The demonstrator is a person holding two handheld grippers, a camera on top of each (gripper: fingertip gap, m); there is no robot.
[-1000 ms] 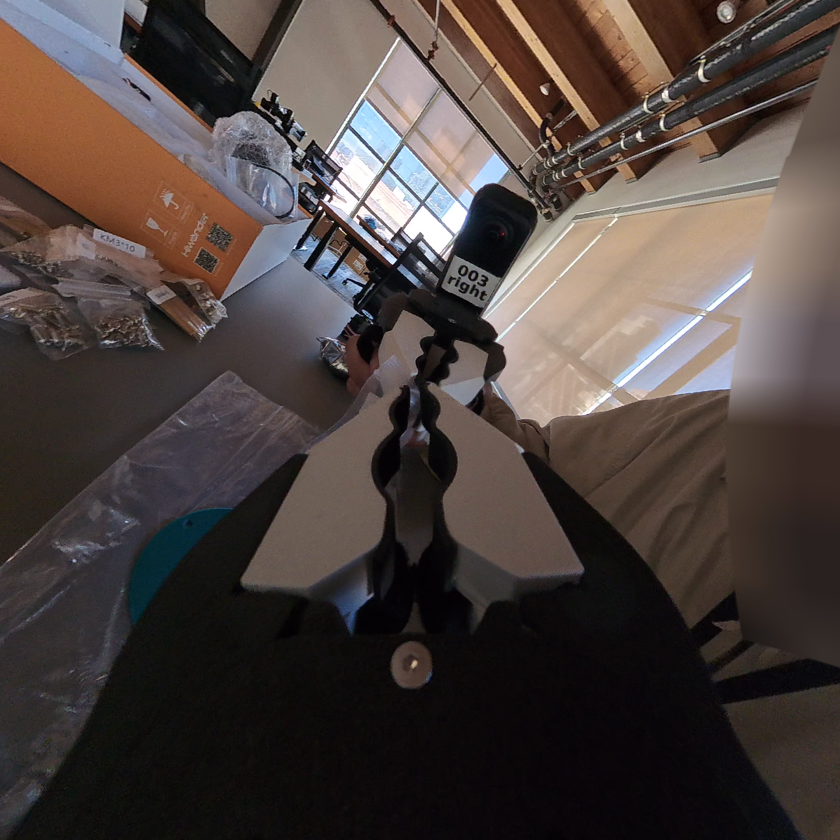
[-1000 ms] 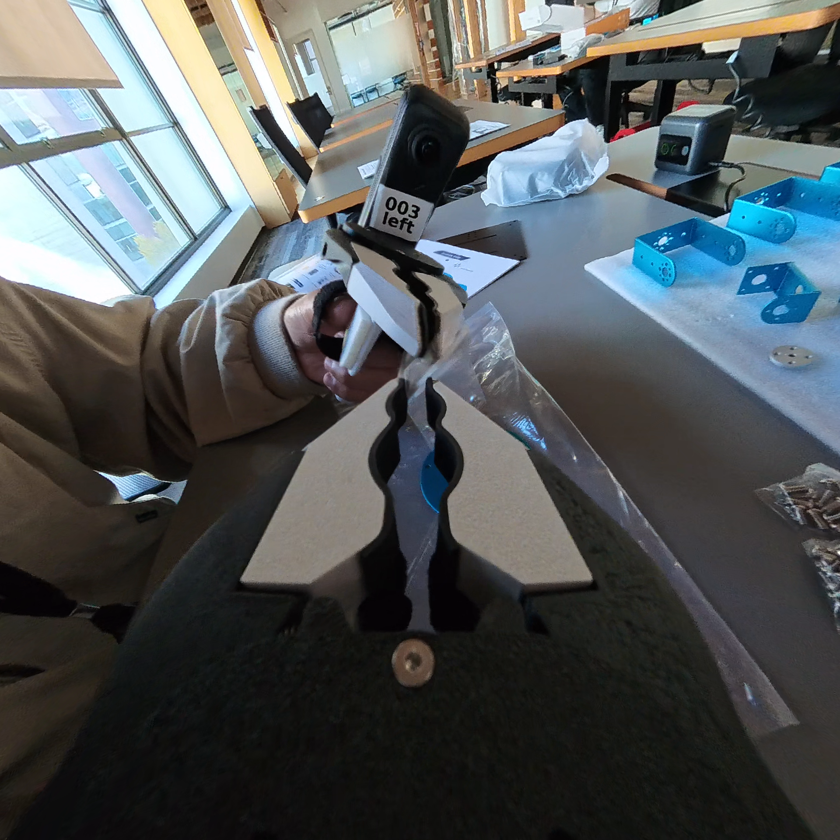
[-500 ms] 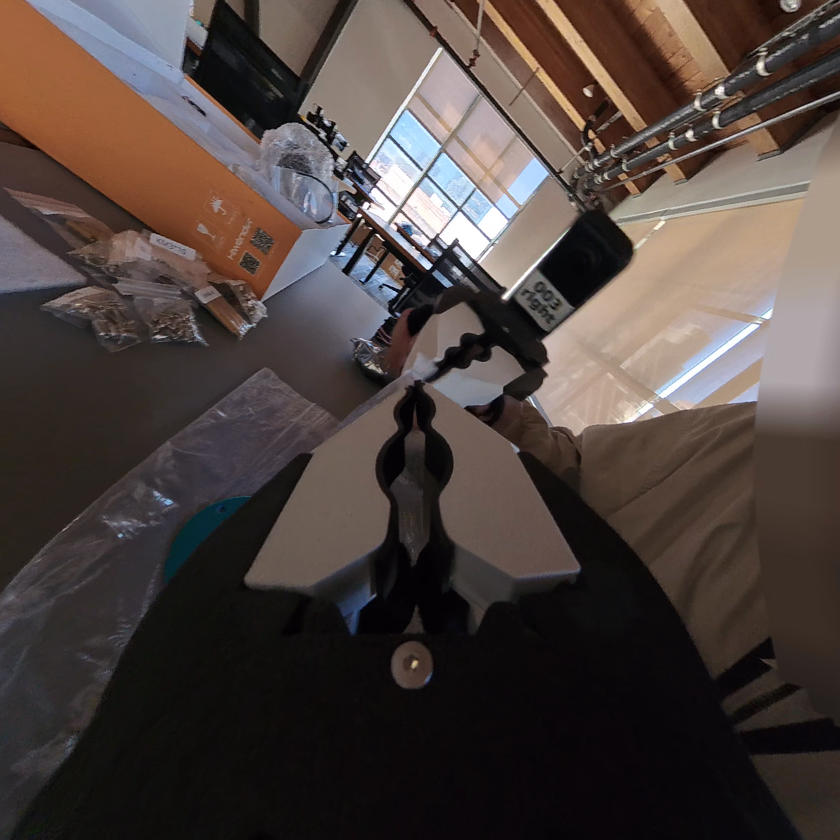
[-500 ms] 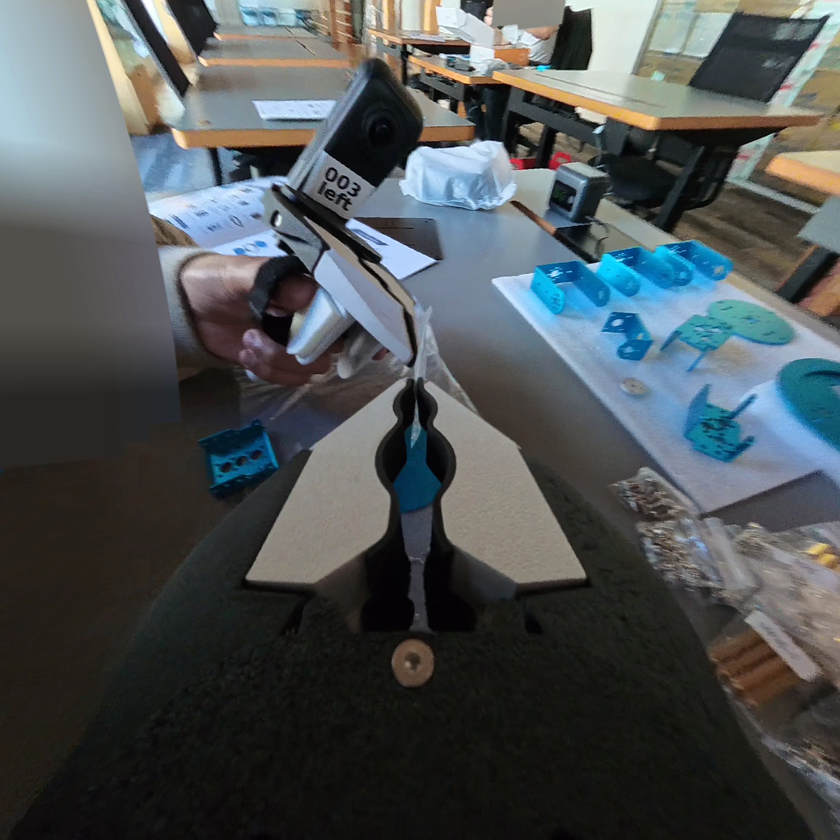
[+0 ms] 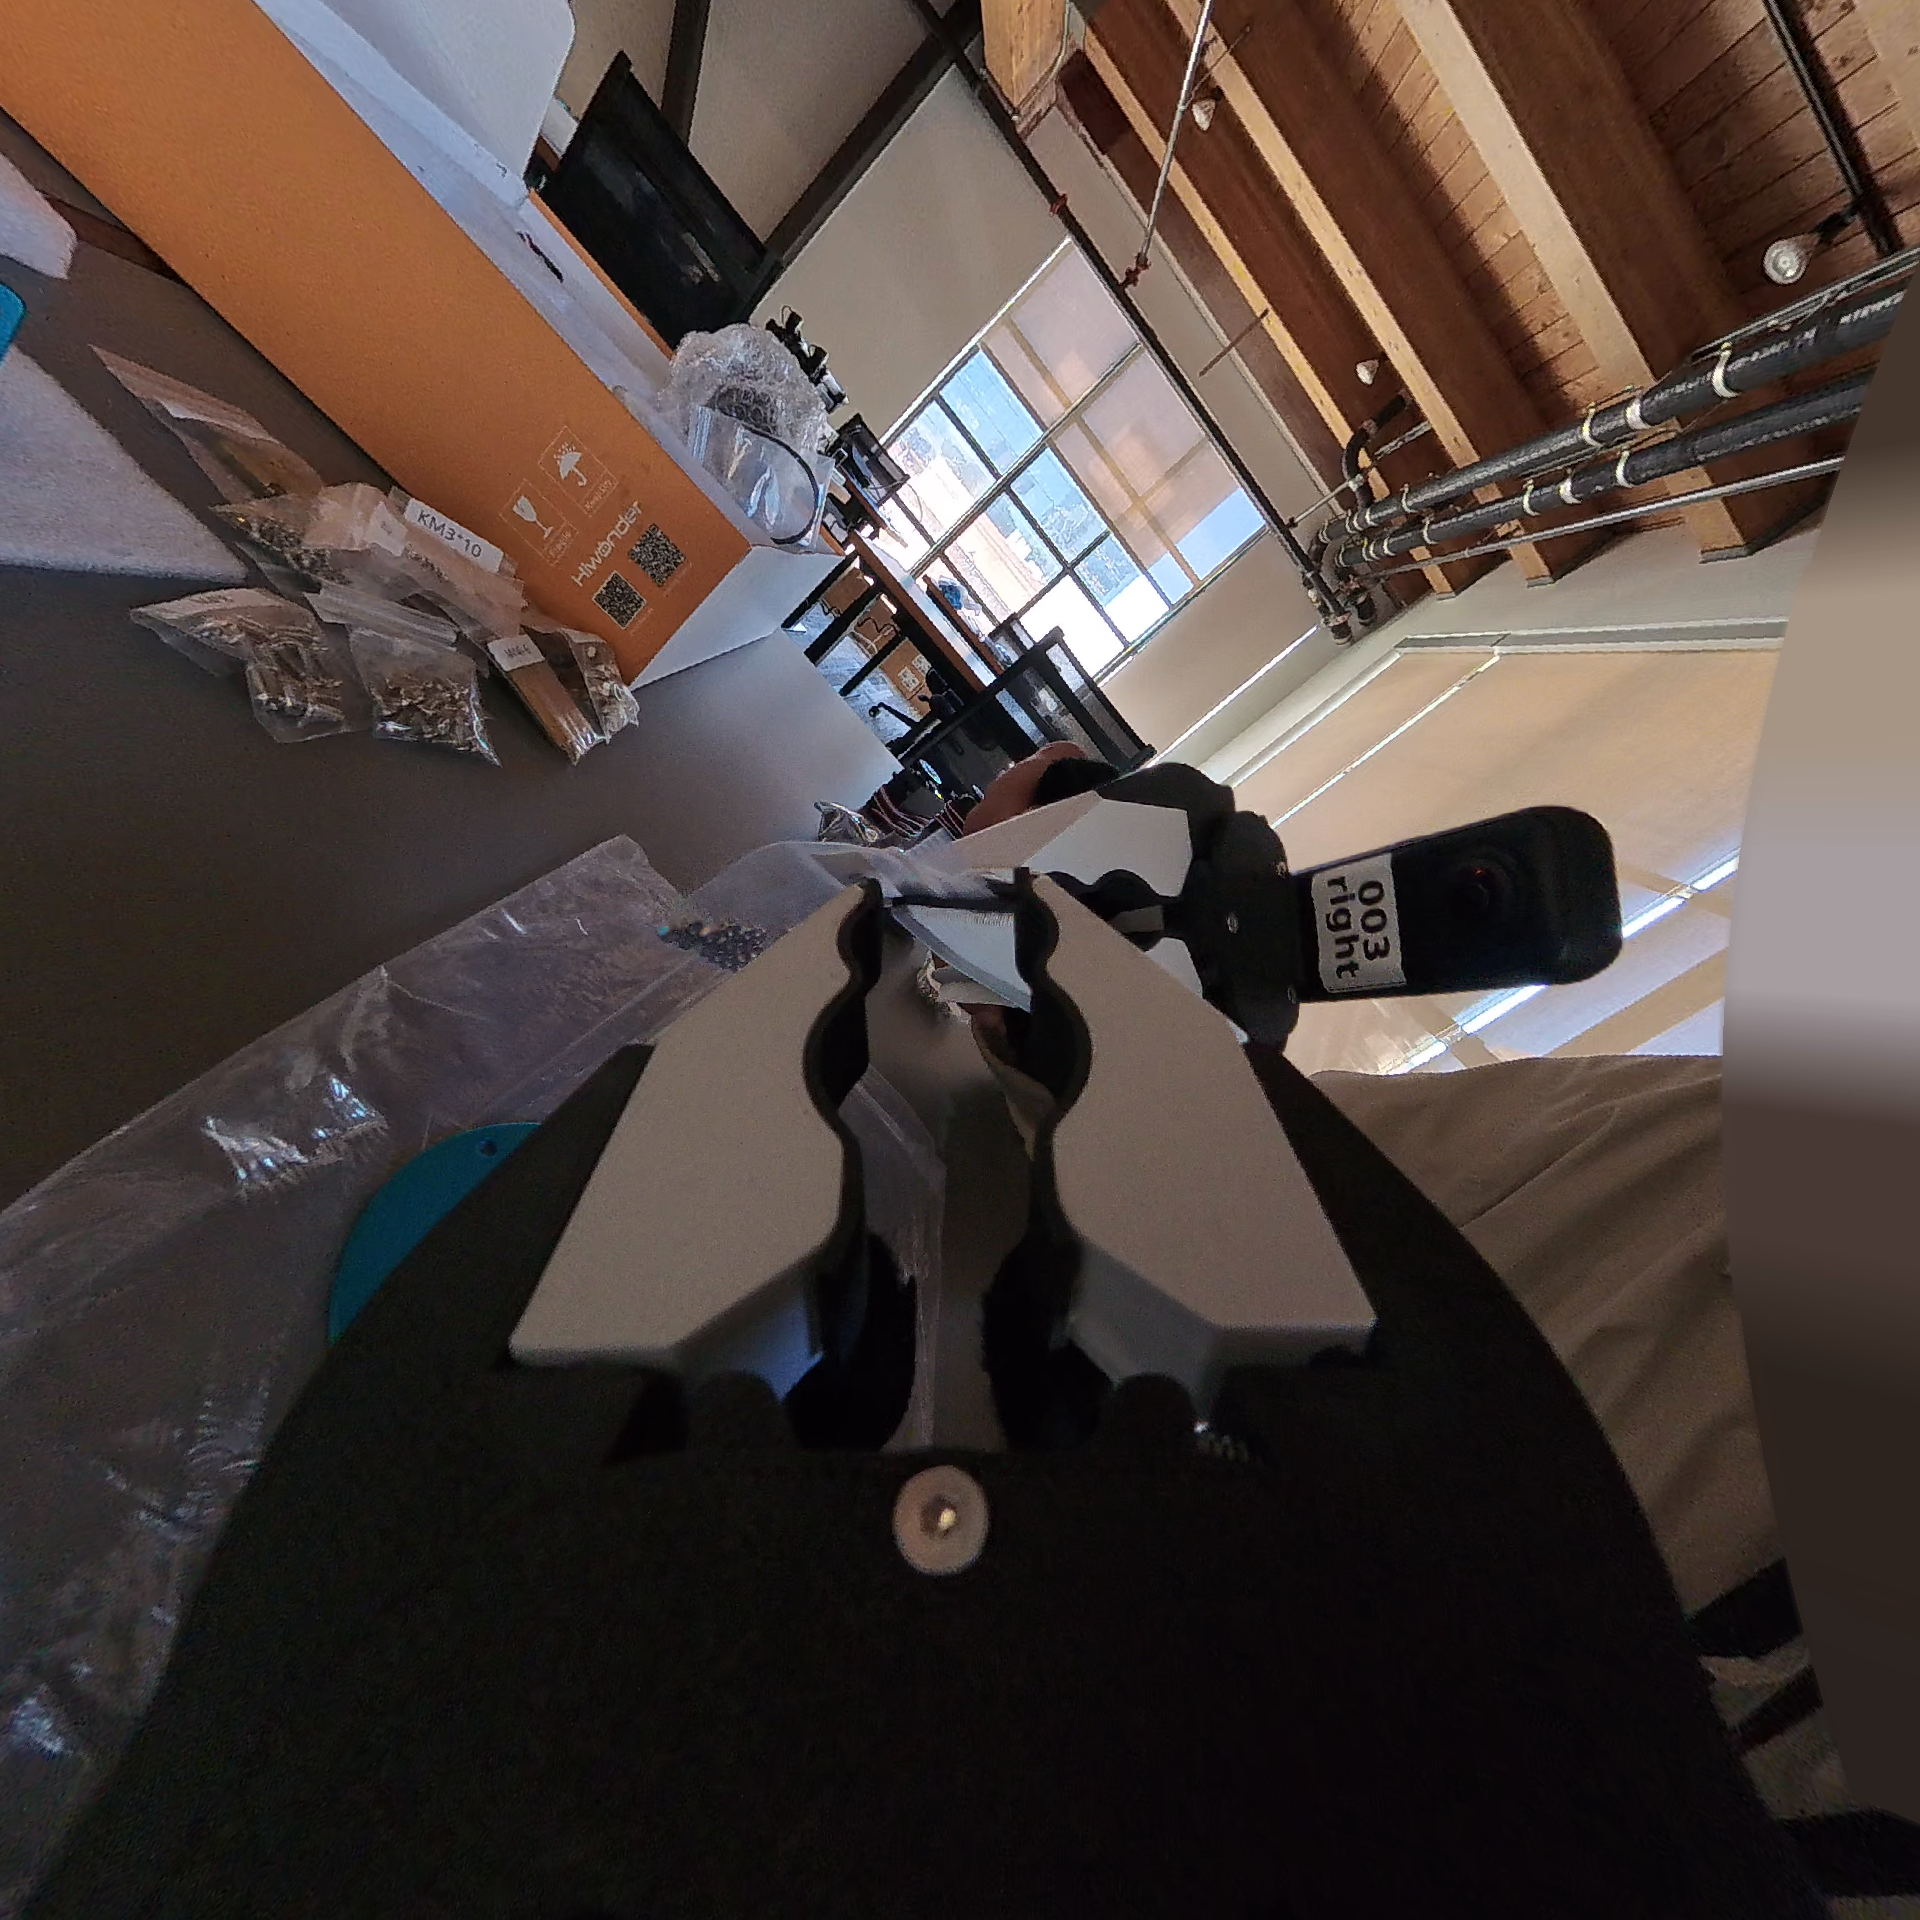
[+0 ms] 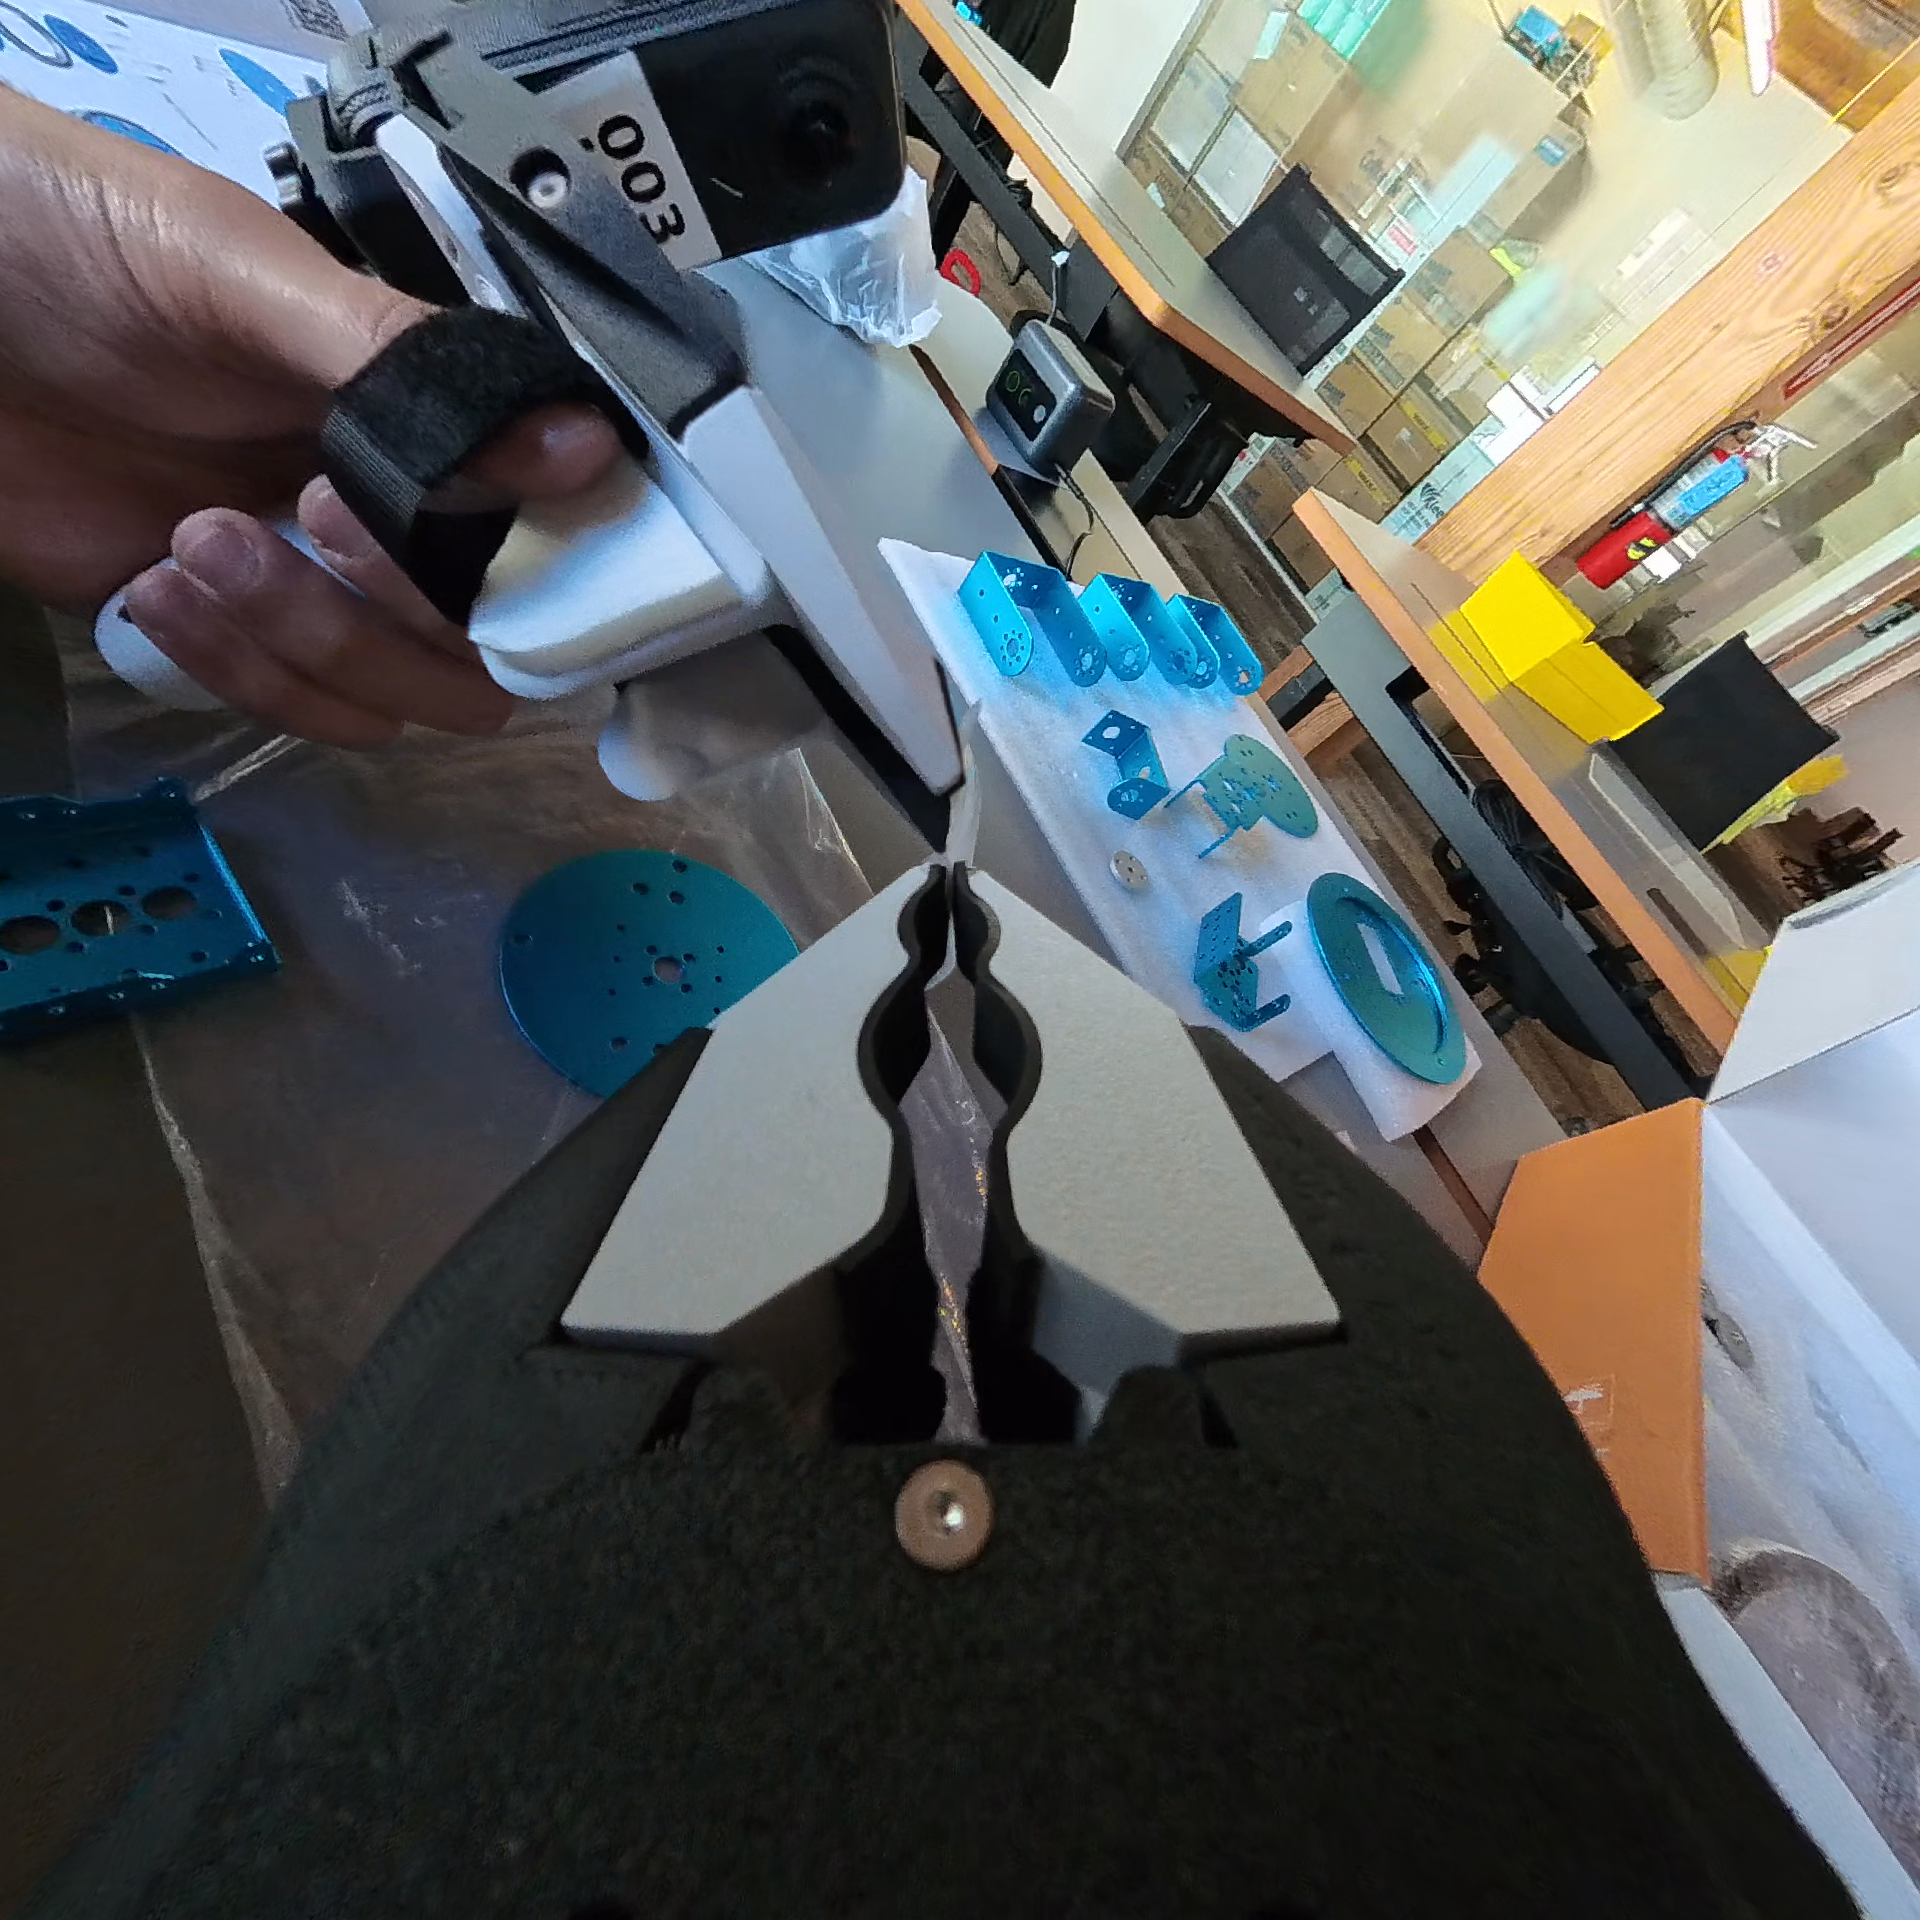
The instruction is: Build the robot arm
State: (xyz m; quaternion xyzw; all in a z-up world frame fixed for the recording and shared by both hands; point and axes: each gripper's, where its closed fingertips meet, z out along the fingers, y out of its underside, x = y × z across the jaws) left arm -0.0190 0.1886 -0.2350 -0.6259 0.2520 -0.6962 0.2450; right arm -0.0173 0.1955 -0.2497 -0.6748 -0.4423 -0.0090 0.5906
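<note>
The left claw (image 5: pixel 951 904) stands with its two grey fingers apart, and the rumpled edge of a clear plastic bag (image 5: pixel 343 1049) runs up through the gap between them without being pinched. The right claw (image 6: pixel 951 873) has its fingers drawn together at the tips, clamped on a thin strip of that same clear plastic bag (image 6: pixel 951 1174), which hangs down between its fingers. The two claws meet almost tip to tip above the dark grey worktop (image 5: pixel 208 831), the left one gripped by a bare hand (image 6: pixel 208 416) with a black strap round one finger. The bag spreads across the worktop beneath them, and a flat round blue metal disc with small holes (image 6: pixel 634 966) lies on it just left of the right claw; from the left wrist view only a teal edge of the disc (image 5: pixel 416 1226) shows under the plastic. A blue perforated metal plate (image 6: pixel 114 925) lies farther left. On a white foam sheet (image 6: pixel 1382 1101) to the right sit several blue metal brackets (image 6: pixel 1101 634) and a blue ring (image 6: pixel 1382 977). Small clear bags of screws (image 5: pixel 353 665) lie beside an orange and white cardboard box (image 5: pixel 343 312).
</note>
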